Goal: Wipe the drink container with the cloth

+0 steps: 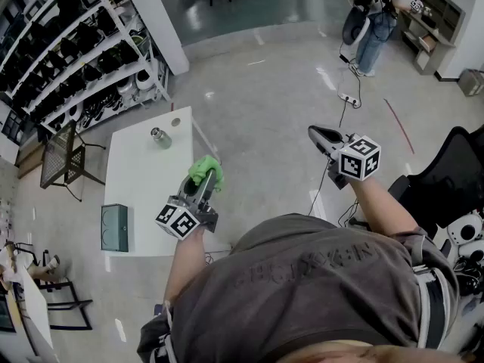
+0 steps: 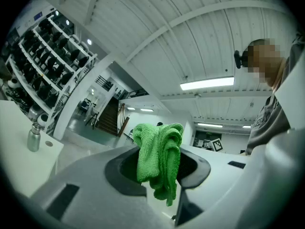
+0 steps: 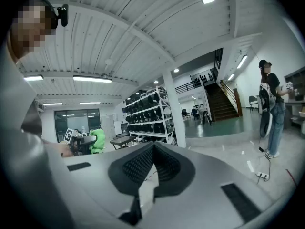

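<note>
While the small silver metal drink bottle [image 1: 160,138] stands near the far edge of the white square table [image 1: 140,195], the left gripper [image 1: 201,186] hangs over the table's right edge, jaws clamped on a crumpled bright-green terry cloth [image 1: 206,170]. Well off the table's right side, the right gripper [image 1: 321,135] is closed tight, empty.

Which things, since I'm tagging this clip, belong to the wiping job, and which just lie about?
Job: green cloth, clamped in the left gripper; metal drink bottle on the white table.
Lying about: green box; mesh chair; storage racks.
</note>
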A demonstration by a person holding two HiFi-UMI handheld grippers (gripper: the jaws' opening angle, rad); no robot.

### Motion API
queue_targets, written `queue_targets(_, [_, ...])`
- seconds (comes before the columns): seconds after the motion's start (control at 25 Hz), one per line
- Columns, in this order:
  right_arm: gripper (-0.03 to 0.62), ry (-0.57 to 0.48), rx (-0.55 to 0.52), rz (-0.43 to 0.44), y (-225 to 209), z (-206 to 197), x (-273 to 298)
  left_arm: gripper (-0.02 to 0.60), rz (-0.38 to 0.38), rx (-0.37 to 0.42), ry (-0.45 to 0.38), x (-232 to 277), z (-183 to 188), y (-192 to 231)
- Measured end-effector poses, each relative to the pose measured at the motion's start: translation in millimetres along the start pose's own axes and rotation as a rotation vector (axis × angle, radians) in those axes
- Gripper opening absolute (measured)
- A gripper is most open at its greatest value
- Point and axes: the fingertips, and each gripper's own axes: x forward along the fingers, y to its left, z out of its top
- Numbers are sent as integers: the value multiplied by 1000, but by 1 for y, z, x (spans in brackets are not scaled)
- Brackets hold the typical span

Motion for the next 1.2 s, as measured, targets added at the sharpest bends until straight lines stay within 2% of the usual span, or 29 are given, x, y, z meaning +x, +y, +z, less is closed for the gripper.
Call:
queue_targets(0.52, [-11, -3, -22, 5, -9, 8, -1, 126, 1, 7, -2, 9, 1, -6])
queue_targets(0.8, [-9, -45, 11, 11, -23, 21, -11, 126, 15, 13, -5, 19, 0, -14])
queue_targets(0.92, [-8, -49, 8, 11, -33, 23, -18, 126, 29, 43, 7, 27, -3, -19])
queue_targets(1.08, [-8, -39, 6, 21, -55, 25, -36, 126, 79, 130, 39, 44, -8, -29])
queue_targets(1.2, [-8, -32, -1, 28, -72, 28, -51, 126, 110, 154, 43, 57, -10, -42])
